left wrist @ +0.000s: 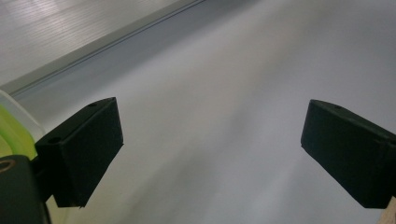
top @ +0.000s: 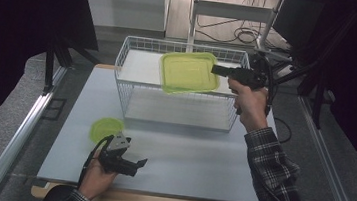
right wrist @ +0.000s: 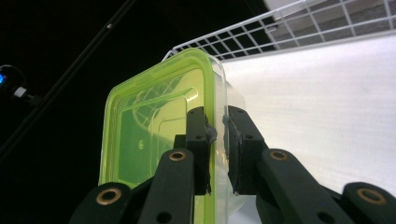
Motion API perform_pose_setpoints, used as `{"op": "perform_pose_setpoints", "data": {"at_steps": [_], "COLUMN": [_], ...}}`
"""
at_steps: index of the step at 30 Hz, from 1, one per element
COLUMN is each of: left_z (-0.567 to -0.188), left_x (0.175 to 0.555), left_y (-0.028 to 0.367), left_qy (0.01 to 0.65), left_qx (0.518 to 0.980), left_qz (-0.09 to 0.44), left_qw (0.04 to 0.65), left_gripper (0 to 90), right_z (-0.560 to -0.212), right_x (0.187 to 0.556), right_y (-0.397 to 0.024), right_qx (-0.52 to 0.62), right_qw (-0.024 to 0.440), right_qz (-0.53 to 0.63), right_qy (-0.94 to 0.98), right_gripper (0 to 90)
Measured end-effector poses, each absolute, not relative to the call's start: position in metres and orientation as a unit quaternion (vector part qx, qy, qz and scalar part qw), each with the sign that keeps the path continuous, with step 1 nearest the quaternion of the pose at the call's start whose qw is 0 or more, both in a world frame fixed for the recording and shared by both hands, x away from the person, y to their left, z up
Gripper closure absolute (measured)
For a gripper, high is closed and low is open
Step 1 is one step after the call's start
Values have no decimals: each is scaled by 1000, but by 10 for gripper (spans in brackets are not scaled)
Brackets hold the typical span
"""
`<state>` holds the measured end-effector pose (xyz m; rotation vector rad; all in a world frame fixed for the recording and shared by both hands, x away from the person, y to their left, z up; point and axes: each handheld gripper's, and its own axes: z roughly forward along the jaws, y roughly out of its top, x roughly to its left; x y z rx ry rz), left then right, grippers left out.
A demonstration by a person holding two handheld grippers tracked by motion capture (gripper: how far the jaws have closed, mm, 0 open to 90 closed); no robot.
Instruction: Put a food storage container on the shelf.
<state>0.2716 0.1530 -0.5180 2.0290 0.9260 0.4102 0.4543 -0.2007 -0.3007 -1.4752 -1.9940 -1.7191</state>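
Nearest to us, at the front left of the grey table (top: pixel 185 156), we see the left gripper (top: pixel 140 163) lying low over the surface in the person's left hand (top: pixel 96 175). In the left gripper view its 2 black jaws stand wide apart with nothing but bare tabletop between them, so it holds nothing. Just beyond that hand, touching or almost touching the gripper's body, sits a small round green lid (top: pixel 106 127), flat on the table; its rim peeks in at the left edge of the left gripper view (left wrist: pixel 11 133).

Farther back, across the middle of the table, stands a white wire basket (top: pixel 175 111), its near wall upright between us and the rear of the table.

Above the basket's far right part we find the right gripper (top: pixel 216 69), held up by the right hand (top: pixel 249 105) on a plaid sleeve (top: pixel 272 170). Its jaws are closed nearly together on the edge of a rectangular container with a green lid (top: pixel 188 72), which hangs in the air, tilted, over the basket and clear of its wires. In the right gripper view the 2 pads pinch the container's rim (right wrist: pixel 217 116), one on the lid side and one on the clear wall.

Behind the basket we see a metal frame (top: pixel 236 11) and loose cables (top: pixel 243 34) on the floor.
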Motion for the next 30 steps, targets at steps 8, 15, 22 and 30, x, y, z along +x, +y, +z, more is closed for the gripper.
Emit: {"op": "perform_pose_setpoints", "data": {"at_steps": [8,15,22,30], "left_z": [-518,-518,-519,-519], "left_x": [272,272,272,271], "left_y": [153,152,152,151], "left_qy": [371,371,369,368], "left_qx": [812,812,815,816], "left_qz": [164,162,163,164], "left_qw": [421,420,416,414], "left_gripper": [55,57,58,57], "right_z": [-302,-305,-312,-314], "right_x": [471,482,487,484], "right_y": [-188,-181,-179,-178], "right_qx": [-508,-520,-534,-533], "right_qw": [47,26,5,-21], "right_qz": [-563,-559,-548,-540], "right_qy": [-650,-645,-644,-651], "right_gripper": [798,798,797,772]}}
